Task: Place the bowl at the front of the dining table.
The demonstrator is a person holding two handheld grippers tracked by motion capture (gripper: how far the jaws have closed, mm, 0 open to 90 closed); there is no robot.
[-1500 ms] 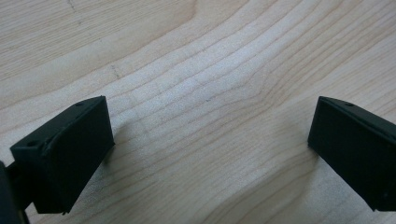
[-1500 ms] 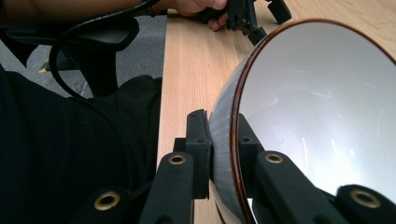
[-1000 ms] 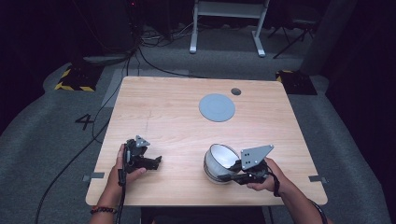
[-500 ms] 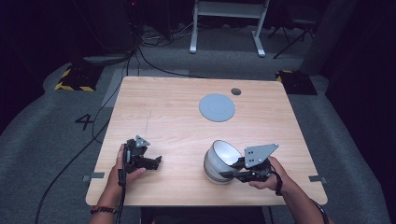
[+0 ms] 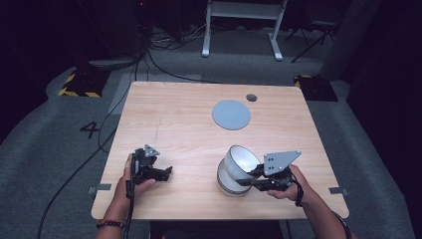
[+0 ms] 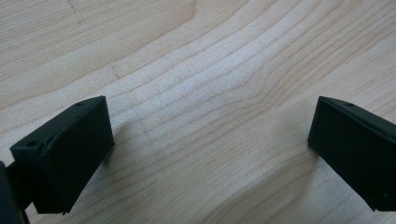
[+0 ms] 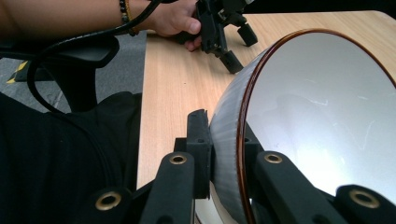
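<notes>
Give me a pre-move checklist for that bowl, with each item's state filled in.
1. Right gripper pinches the bowl by its wall, one jaw inside and one outside: ok.
2. Bowl is tilted, its opening turned toward the far side: ok if a tilt is intended.
3. Bowl interior looks empty, so nothing to spill: ok.
4. Whether the base has left the table: cannot tell.
5. Left gripper is open over bare wood, apart from the bowl: ok.
6. Grey disc lies farther up the table, nothing between it and the bowl: ok.
</notes>
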